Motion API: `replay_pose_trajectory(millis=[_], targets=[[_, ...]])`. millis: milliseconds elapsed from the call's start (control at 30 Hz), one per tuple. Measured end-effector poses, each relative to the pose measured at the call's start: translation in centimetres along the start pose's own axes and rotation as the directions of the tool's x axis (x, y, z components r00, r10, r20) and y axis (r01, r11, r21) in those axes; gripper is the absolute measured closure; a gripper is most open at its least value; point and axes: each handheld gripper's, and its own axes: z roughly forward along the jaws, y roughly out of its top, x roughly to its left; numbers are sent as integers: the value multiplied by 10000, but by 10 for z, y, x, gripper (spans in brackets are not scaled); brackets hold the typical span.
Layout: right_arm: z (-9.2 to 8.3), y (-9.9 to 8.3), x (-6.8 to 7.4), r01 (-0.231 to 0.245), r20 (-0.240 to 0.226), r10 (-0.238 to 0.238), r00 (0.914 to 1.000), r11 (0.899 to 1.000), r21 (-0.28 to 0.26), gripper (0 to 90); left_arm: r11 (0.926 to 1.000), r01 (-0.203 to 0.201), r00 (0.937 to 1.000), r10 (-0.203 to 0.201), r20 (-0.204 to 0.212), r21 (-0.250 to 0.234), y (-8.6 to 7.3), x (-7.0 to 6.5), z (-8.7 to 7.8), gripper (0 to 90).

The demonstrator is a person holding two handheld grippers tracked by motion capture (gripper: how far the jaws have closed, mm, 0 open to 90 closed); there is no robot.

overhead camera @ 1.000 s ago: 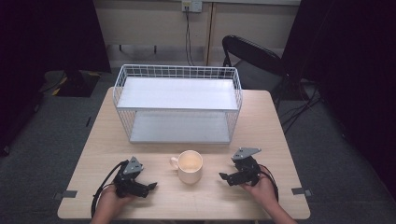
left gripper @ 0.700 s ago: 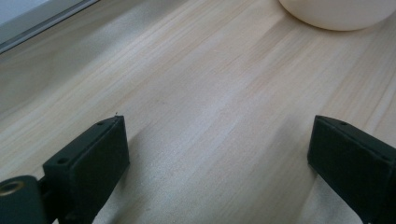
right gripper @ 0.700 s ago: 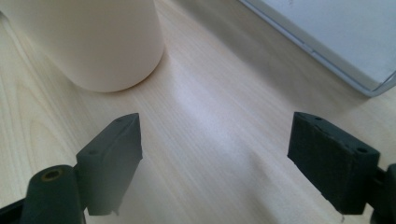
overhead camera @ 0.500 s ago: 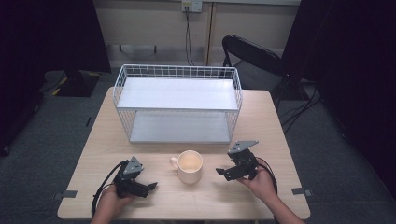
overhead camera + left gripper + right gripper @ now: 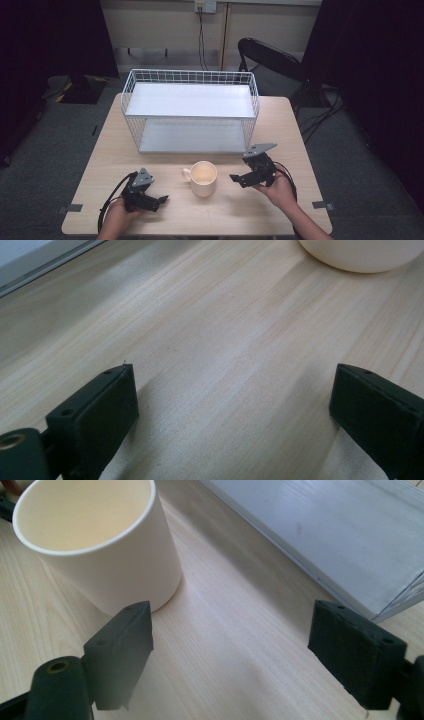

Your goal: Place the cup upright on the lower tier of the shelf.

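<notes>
The scene contains one cream mug, one white wire rack with two shelves, and two tools. The mug stands upright on the near centre of the desk, handle to the left, just in front of the rack's lower shelf. The desk is light wood with a visible grain; it stands on grey carpet, with one dark chair beyond its far right corner and a pale wall with a socket and cable behind. The left tool rests low on the desk at near left, held by a hand, jaws apart with bare wood between them. The right tool is held by the other hand to the right of the mug, pointing left at it, jaws apart and close to the mug's side without touching it.
</notes>
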Motion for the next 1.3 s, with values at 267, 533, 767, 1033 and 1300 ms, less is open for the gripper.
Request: replay_pose_trajectory(millis=[267, 533, 767, 1033, 1300], targets=[[-4, 11, 2, 60, -89, -60, 9999, 10000, -70, 177, 10000, 3, 10000, -3, -2, 4, 0, 0, 0, 48], [-5, 21, 5, 253, -171, -254, 9995, 9997, -9, 178, 10000, 9, 10000, -9, -53, 25, 0, 0, 0, 46], [-7, 33, 10, 467, -191, -467, 9987, 9989, -22, 178, 10000, 8, 10000, -8, -50, 25, 0, 0, 0, 45], [-4, 43, 17, 679, -339, -680, 9971, 9977, -45, 179, 10000, 8, 10000, -8, -51, 29, 0, 0, 0, 45], [7, 52, 25, 770, -533, -771, 9956, 9970, -35, 182, 10000, 4, 10000, -4, -47, 31, 0, 0, 0, 45]])
